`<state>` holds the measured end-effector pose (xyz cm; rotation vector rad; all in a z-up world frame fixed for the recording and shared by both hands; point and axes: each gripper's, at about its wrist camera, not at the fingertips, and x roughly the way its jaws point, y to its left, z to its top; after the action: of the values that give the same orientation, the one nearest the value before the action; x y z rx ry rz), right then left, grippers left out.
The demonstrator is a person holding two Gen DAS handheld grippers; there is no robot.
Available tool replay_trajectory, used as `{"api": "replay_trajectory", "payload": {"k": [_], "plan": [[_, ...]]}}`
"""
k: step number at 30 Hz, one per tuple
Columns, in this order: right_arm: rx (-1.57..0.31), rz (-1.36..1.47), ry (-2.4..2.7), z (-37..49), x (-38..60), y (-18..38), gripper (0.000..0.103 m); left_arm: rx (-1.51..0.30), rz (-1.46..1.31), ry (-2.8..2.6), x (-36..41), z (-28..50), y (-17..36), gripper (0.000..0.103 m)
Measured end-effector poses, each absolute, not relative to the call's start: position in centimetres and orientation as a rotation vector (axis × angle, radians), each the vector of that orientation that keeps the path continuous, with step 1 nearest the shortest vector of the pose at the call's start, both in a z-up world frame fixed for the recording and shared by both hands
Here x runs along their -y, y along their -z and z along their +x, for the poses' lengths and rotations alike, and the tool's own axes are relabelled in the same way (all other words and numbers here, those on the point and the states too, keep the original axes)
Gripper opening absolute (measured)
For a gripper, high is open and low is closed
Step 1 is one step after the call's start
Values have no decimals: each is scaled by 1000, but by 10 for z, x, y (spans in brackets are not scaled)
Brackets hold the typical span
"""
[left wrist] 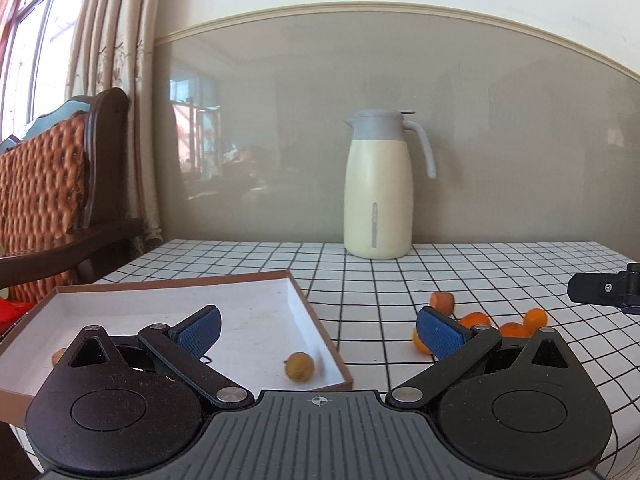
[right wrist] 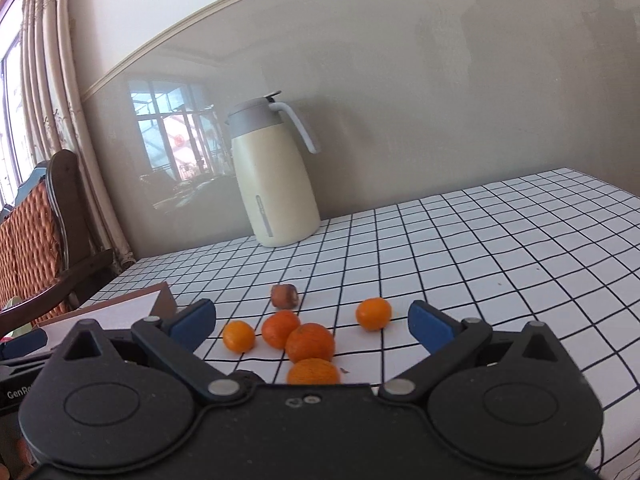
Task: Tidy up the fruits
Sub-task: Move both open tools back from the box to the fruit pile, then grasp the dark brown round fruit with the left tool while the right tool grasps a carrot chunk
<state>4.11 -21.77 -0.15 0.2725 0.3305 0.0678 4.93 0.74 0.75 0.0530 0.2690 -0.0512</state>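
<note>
Across the whole scene a worktop covered with a white cloth of black grid lines is seen, set against a grey-panelled wall. Beside its left end a dark wooden chair with a woven orange back is placed, near long cream curtains. At the back of the worktop, close to the wall, a cream jug with a grey lid and handle is stood upright. On the left part of the worktop a shallow box with brown walls and a white floor is laid. The left tongs are held spread wide above the box's right half, with nothing between the blue pads. The right tongs are likewise held spread wide and empty, over a loose group of fruits to the right of the box. Five oranges are gathered on the cloth there: three are bunched together and appear to touch, one is set just to their left, and another lies apart to the right. Just behind the group a small brownish fruit is laid. Inside the box, near its front right corner, a single small yellow-brown fruit is found, slightly blurred.
</note>
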Motion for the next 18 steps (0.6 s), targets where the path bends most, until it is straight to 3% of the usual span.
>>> {"api": "replay_trajectory", "payload": {"k": [7, 18], "plan": [[-365, 275, -24, 39, 238, 9, 96, -310, 97, 131, 32, 52, 3, 103], [-422, 236, -71, 33, 243, 18, 76, -364, 156, 193, 70, 58, 16, 103]]}}
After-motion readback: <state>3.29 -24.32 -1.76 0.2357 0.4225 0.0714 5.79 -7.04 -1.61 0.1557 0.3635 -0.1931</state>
